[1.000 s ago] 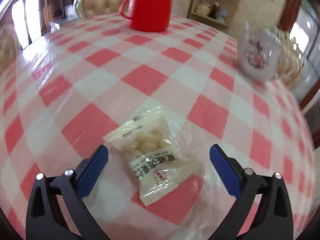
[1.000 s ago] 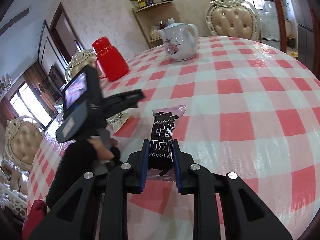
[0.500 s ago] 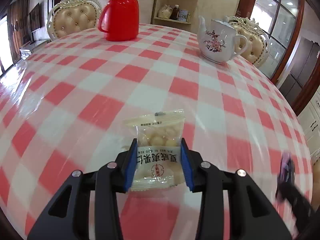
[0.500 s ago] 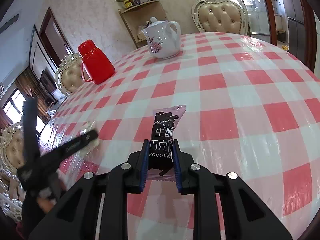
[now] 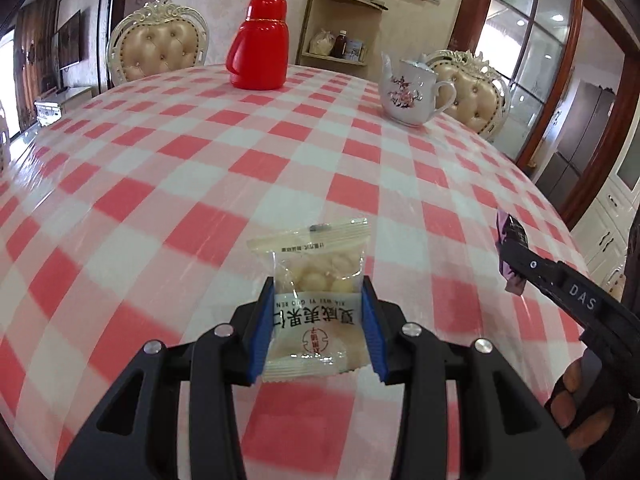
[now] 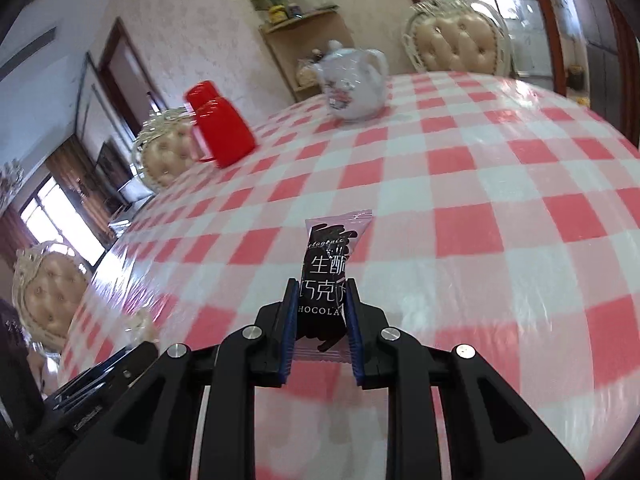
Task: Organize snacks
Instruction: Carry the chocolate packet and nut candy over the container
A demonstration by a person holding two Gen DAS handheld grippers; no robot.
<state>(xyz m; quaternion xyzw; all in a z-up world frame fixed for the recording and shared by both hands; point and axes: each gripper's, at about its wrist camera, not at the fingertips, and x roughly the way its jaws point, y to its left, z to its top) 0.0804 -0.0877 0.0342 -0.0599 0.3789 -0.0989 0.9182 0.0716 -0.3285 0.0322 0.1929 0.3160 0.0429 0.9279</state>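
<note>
A clear packet of pale round nuts (image 5: 318, 300) is pinched between the blue pads of my left gripper (image 5: 319, 312), held above the red-and-white checked tablecloth (image 5: 200, 168). My right gripper (image 6: 322, 312) is shut on a dark chocolate bar wrapper with pink ends (image 6: 328, 276), also off the cloth. In the left wrist view the right gripper (image 5: 516, 256) shows at the right edge with the wrapper's pink end (image 5: 508, 276) sticking out, and a hand behind it. The left gripper's body shows blurred at the lower left of the right wrist view.
A red thermos jug (image 5: 259, 44) stands at the table's far side and a white flowered teapot (image 5: 410, 94) to its right. Padded cream chairs (image 5: 158, 52) ring the table. A corner shelf (image 5: 340, 24) with jars stands behind.
My left gripper shut on the nut packet that lay on the cloth and lifted it, swinging toward the right gripper. The right gripper kept the chocolate bar and turned slightly.
</note>
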